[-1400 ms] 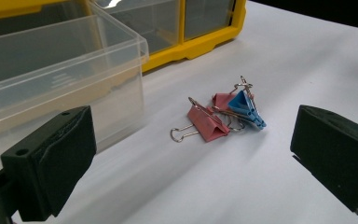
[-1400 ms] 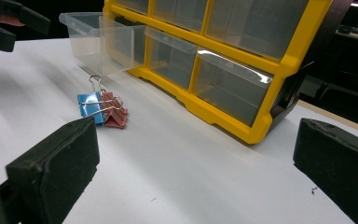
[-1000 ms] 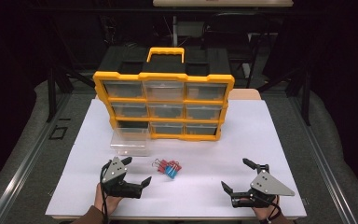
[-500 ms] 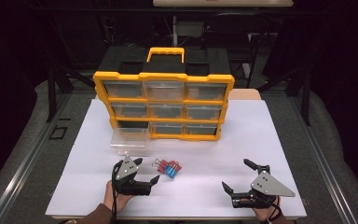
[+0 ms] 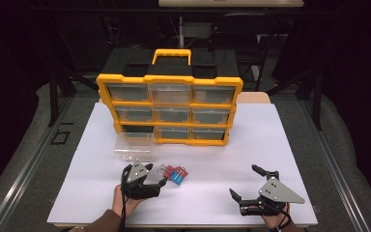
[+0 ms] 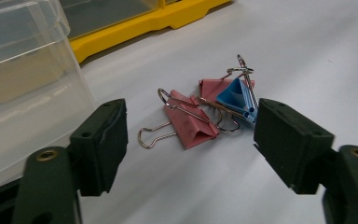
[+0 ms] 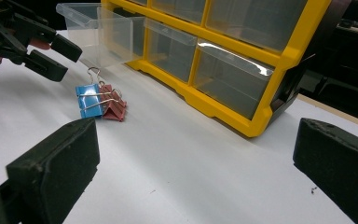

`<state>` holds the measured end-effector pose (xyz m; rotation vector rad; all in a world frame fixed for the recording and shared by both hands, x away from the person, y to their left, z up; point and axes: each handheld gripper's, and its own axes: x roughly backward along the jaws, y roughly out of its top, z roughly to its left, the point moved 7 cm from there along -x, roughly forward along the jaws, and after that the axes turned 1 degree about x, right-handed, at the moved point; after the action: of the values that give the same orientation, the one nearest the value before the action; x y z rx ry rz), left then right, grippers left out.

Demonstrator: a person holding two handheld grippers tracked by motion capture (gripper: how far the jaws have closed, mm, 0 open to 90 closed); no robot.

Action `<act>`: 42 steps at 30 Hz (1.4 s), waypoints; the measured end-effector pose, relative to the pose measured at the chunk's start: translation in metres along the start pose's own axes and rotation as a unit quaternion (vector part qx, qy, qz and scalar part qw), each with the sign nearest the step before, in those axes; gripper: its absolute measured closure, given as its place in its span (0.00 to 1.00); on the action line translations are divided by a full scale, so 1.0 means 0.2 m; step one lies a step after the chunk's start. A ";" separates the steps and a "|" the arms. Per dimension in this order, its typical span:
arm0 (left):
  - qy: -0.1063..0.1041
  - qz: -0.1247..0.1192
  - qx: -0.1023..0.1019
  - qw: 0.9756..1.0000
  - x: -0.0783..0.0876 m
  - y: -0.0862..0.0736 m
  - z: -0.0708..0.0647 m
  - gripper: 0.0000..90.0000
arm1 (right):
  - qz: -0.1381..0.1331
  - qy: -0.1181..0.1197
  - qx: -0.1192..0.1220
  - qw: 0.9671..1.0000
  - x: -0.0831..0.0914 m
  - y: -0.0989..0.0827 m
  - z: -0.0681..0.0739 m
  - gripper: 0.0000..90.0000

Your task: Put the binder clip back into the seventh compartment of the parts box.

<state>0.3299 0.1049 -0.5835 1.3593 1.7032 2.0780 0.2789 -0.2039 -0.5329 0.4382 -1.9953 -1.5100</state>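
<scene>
Red and blue binder clips [image 6: 213, 109] lie clustered on the white bench [image 5: 212, 145], near the clear drawer [image 5: 134, 146]. My left claw [image 5: 155, 174] brackets them, jaws closing yet touching nothing. My right claw [image 5: 244, 182] rests wide open, empty, far right.

Overhead forward-facing view; two close, low gripper views sharing binder clips [image 6: 200, 112].

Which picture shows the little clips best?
The left gripper view: the clips lie close up between its open jaws, two pink and one blue, wire handles plain. The right gripper view shows them farther off, blue one in front. The high view shows a tiny red-and-blue cluster.
</scene>
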 end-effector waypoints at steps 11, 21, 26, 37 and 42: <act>0.018 0.000 0.002 1.000 -0.05 0.01 0.01 0.47 | 0.002 0.002 0.001 1.000 0.00 0.00 0.00 0.00; 0.020 0.000 0.010 1.000 -0.09 0.02 0.03 0.55 | 0.003 0.001 0.001 1.000 0.00 0.00 0.01 0.00; 0.023 0.002 0.015 1.000 -0.11 0.02 0.03 0.58 | 0.004 0.001 0.001 1.000 0.00 0.00 0.01 0.00; 0.010 0.007 0.022 1.000 -0.14 0.02 0.03 0.72 | 0.005 0.002 0.001 1.000 0.00 0.00 0.01 0.00; 0.004 0.006 0.018 1.000 -0.15 0.02 0.02 0.73 | 0.005 0.001 0.001 1.000 0.00 -0.01 0.01 0.00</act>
<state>0.3520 0.0883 -0.5973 1.3750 1.7481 2.0726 0.2786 -0.2031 -0.5342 0.4303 -1.9955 -1.5006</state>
